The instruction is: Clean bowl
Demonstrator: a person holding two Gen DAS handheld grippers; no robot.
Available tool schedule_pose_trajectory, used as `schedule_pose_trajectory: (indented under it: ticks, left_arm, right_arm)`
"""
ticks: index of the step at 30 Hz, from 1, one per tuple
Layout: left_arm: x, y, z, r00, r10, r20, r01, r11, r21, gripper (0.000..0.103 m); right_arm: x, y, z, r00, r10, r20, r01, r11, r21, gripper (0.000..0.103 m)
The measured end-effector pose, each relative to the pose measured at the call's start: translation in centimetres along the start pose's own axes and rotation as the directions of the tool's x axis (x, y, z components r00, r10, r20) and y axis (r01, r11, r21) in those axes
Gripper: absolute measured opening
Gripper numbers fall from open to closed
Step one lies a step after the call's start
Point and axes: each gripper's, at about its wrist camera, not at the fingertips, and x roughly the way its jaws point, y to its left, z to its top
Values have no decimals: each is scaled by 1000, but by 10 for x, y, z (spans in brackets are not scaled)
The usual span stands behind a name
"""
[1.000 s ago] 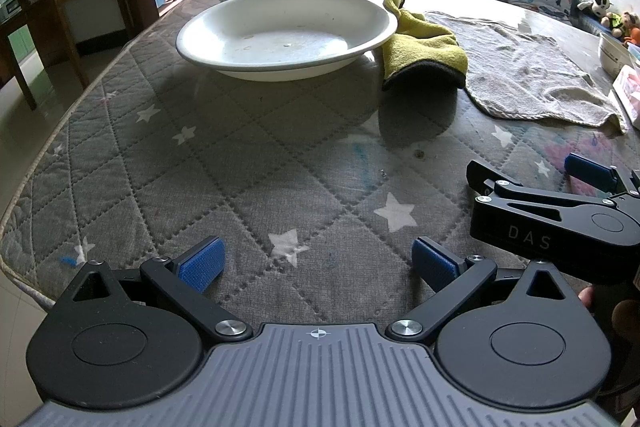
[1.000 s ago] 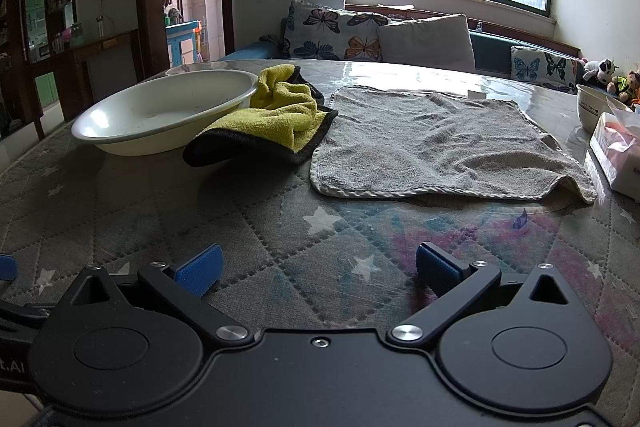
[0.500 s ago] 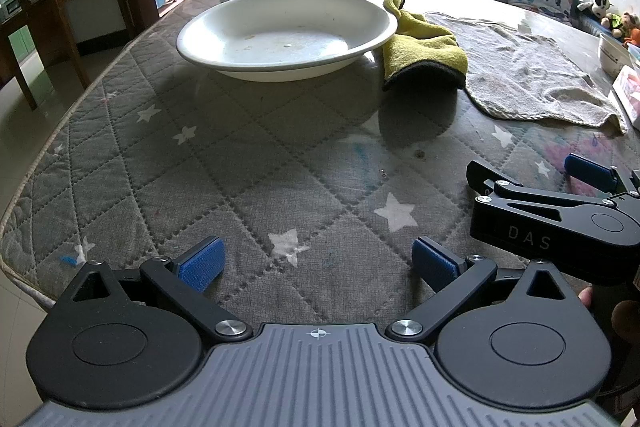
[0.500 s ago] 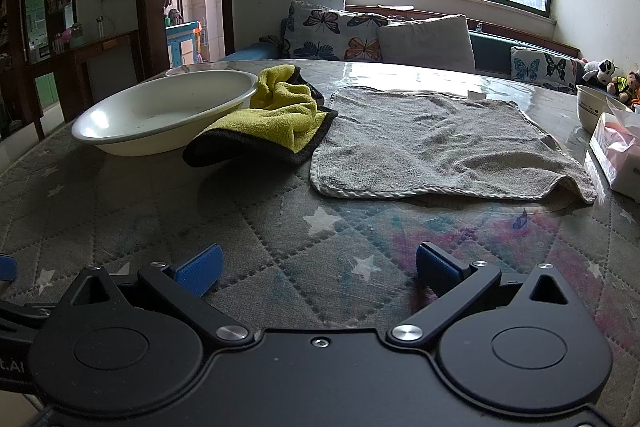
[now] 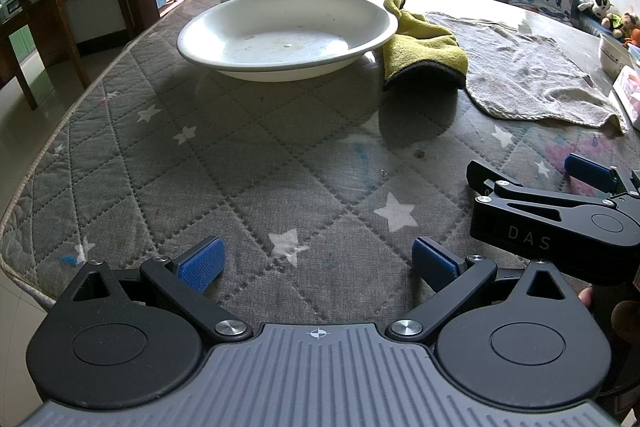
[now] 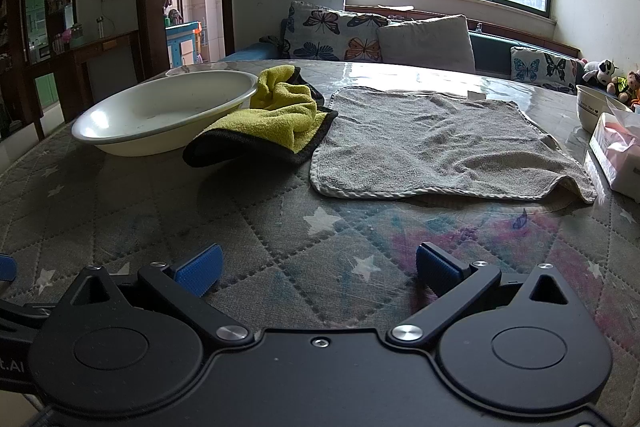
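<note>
- Both sets of blue-padded fingers stood spread wide with nothing between them: my left gripper [image 5: 316,259] hung low over the near edge of the grey quilted star-print table cover [image 5: 248,163], and my right gripper [image 6: 318,265] sat just beside it on the right, equally empty.
- Farthest left lay the wide, shallow white bowl [image 5: 286,33], upright on the cover and well apart from either gripper; in the left wrist view I could make out small specks and a dull film on its floor, so I judged it unwiped.
- Just right of the bowl sat the crumpled yellow microfibre cloth with a black edge [image 6: 276,115]. One fold seemed to lie against the bowl's rim, though I could not tell for sure that they touched.
- Next came the flat grey terry towel with a pale hem [image 6: 436,139], spread out, its left edge meeting the yellow cloth.
- At the far right I saw a small white cup [image 6: 592,109] and a pink-and-white tissue pack [image 6: 616,157], neither part of the job as far as I could judge.
- By my reading the cleaning had not begun: no cloth was picked up and the bowl was not steadied. Left to do were taking the yellow cloth in the right gripper, bracing the bowl with the left, and wiping its inside.
</note>
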Motion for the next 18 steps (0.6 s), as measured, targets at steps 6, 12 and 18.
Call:
schedule_pose_trajectory:
  ticks: [6, 12, 18]
  left_arm:
    - [-1, 0, 0, 1000, 1, 1, -1, 1000, 0, 101]
    - [-1, 0, 1, 1000, 2, 1, -2, 1000, -1, 101]
    - [-1, -1, -1, 1000, 2, 0, -2, 1000, -2, 101]
  right_arm:
    - [0, 0, 0, 1000, 0, 1, 0, 1000, 0, 103]
    - [0, 0, 0, 1000, 0, 1, 0, 1000, 0, 103]
    - [0, -1, -1, 1000, 0, 1, 0, 1000, 0, 103]
